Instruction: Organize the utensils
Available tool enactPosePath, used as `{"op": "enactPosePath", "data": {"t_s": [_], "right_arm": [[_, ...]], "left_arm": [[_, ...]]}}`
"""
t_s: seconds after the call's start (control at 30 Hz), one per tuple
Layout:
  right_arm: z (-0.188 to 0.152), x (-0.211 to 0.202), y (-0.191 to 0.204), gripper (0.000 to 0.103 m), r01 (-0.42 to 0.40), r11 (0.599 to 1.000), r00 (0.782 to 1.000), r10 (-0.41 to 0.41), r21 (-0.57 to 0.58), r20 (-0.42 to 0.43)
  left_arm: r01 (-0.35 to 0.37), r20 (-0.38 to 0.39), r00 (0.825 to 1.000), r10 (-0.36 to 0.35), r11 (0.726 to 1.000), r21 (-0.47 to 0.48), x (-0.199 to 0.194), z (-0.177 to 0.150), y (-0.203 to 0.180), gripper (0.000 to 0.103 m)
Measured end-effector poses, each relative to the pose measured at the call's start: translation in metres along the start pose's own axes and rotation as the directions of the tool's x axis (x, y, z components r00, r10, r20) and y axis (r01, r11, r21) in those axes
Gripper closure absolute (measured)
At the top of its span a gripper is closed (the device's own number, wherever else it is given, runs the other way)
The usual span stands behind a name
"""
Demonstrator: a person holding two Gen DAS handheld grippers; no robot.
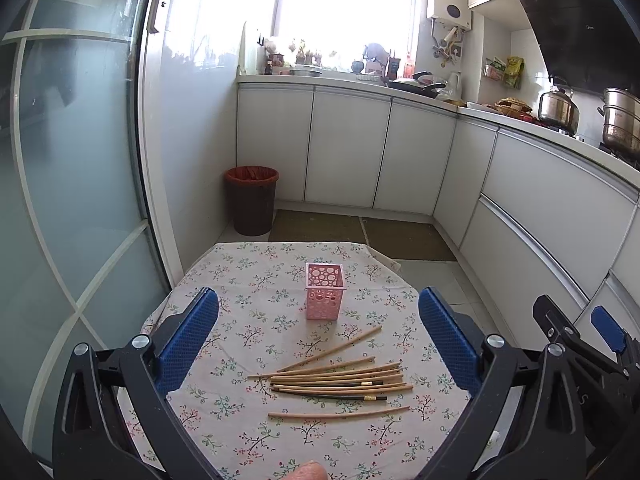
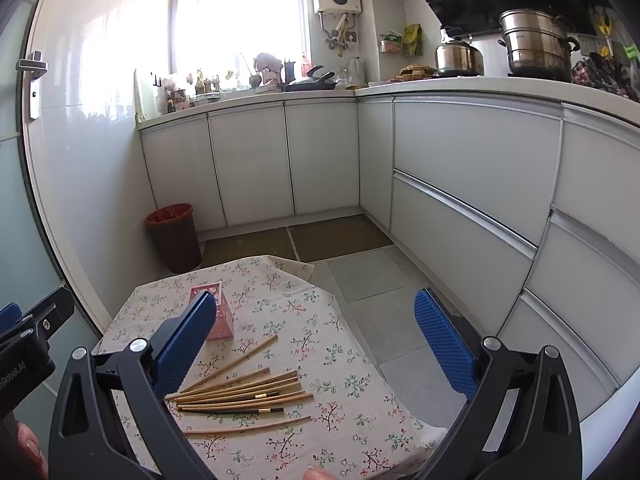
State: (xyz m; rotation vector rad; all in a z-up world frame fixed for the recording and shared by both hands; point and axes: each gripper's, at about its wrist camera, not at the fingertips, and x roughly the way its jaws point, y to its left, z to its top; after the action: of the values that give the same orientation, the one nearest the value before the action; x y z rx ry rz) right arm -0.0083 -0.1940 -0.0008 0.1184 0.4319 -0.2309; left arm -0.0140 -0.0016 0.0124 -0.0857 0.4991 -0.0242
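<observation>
A pink perforated holder (image 1: 325, 291) stands upright and empty on the floral tablecloth (image 1: 240, 280). Several wooden chopsticks (image 1: 340, 380), two of them dark-tipped, lie loose in a flat pile in front of it. My left gripper (image 1: 319, 320) hovers above the near side of the table, open, with nothing between its blue pads. The right gripper (image 1: 576, 322) shows at its right. In the right wrist view my right gripper (image 2: 316, 304) is open and empty too, over the table's right edge. Its left finger (image 2: 188, 340) hides part of the holder (image 2: 224, 320); the chopsticks (image 2: 240, 396) lie below.
A red-lined trash bin (image 1: 251, 200) stands on the floor beyond the table, by the wall. White cabinets (image 2: 460, 200) run along the back and right, with pots (image 2: 536, 44) on the counter. Tiled floor (image 2: 380, 292) lies right of the table. A glass door (image 1: 80, 160) is at left.
</observation>
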Motion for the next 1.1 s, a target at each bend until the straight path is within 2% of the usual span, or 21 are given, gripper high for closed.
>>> {"op": "enactPosePath", "data": {"t_s": [1.1], "right_arm": [[-0.0032, 0.0019, -0.0042, 0.006, -0.008, 1.000, 1.000, 0.008, 0.013, -0.016]], "left_arm": [[0.001, -0.018, 1.000, 0.000, 1.000, 0.002, 0.0018, -0.0030, -0.0039, 0.007]]}}
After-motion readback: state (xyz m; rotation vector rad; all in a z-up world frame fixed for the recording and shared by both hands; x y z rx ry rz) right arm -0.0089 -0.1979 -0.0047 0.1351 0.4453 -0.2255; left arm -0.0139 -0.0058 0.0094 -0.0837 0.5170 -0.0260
